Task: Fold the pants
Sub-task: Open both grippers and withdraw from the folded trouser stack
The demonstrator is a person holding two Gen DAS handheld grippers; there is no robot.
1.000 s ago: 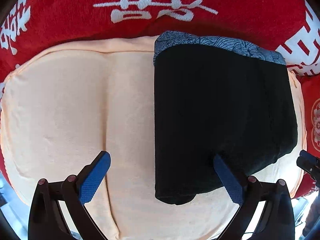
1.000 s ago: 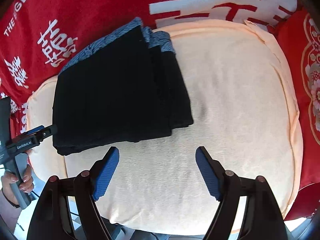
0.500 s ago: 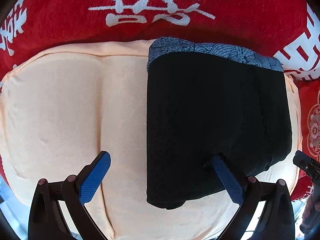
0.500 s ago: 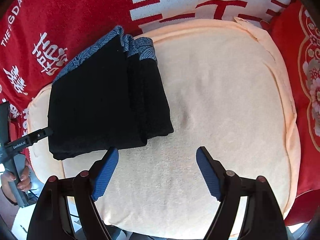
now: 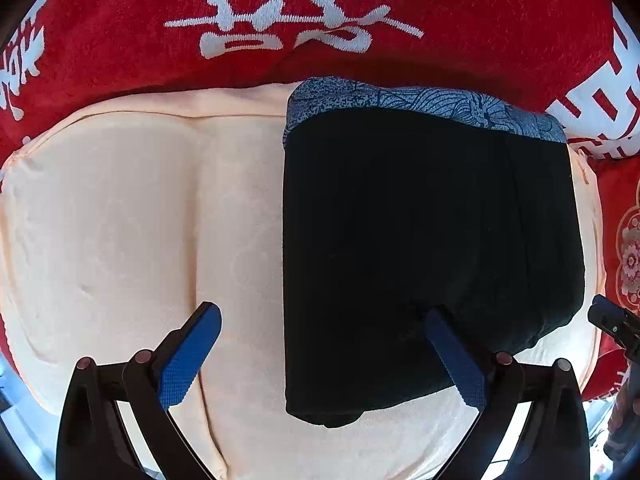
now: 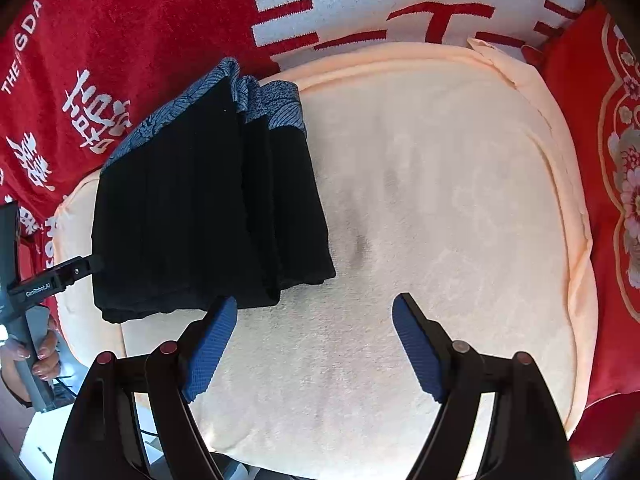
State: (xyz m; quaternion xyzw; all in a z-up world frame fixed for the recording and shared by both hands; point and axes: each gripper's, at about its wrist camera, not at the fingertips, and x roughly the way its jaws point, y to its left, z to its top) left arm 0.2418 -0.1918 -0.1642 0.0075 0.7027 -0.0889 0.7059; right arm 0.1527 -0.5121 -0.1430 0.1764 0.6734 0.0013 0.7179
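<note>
- The black pants lie folded into a compact stack on a peach cushion, toward its right half in the left wrist view and toward its left side in the right wrist view.
- A blue patterned waistband runs along the far edge of the stack, next to the red blanket with white characters behind the cushion.
- In the right wrist view several folded layers show at the stack's right edge, stepped one beside the other.
- The left gripper is spread wide and grasps nothing; its right finger sits over the near part of the pants, its left finger over bare cushion.
- The right gripper is likewise spread wide and empty, over the cushion, with its left finger close to the stack's near corner.
- A red embroidered pillow lies beside the cushion's right edge.
</note>
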